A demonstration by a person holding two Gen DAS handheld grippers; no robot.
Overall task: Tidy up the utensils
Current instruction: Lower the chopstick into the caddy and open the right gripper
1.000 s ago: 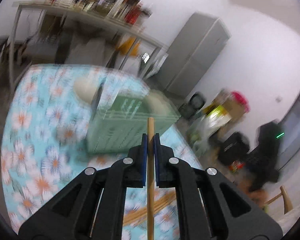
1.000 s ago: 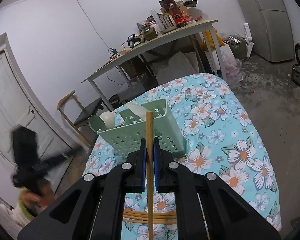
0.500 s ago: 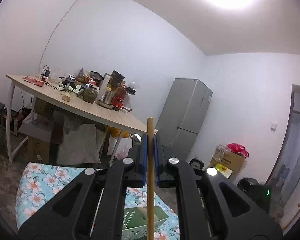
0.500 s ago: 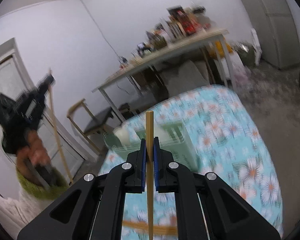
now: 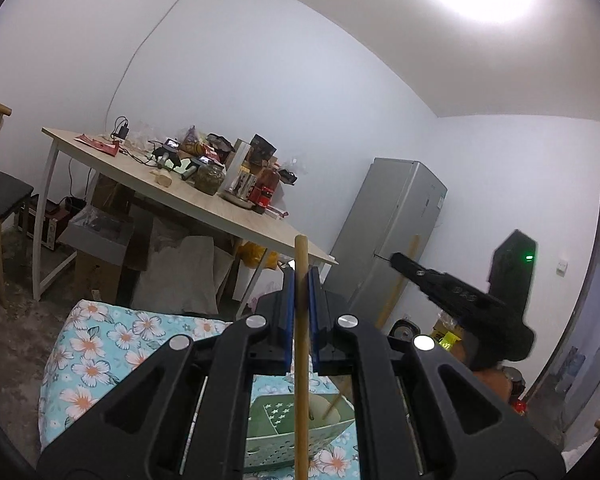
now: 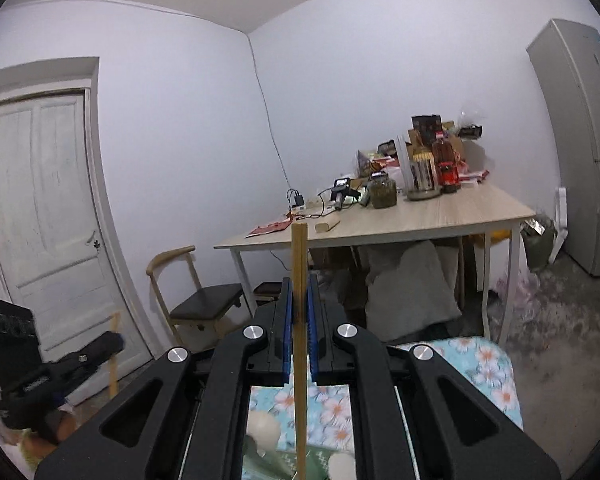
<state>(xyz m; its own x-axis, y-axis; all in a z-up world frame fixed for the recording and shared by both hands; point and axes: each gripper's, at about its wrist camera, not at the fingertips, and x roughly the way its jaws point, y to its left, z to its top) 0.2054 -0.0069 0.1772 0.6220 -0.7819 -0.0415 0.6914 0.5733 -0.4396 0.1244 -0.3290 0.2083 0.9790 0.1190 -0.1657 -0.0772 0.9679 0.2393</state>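
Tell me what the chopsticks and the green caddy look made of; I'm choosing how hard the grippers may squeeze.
Left chopstick and right chopstick: probably bamboo or wood, matte tan, straight, no gloss. Green caddy: looks like moulded plastic, smooth pale green, with punched star and round holes in its walls. Both grippers, left and right, are shut on their sticks.

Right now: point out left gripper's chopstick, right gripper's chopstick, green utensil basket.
left chopstick (image 5: 301,360), left wrist view, mid shaft.
right chopstick (image 6: 299,280), right wrist view, upper shaft.
green basket (image 5: 276,446), left wrist view, perforated front wall.
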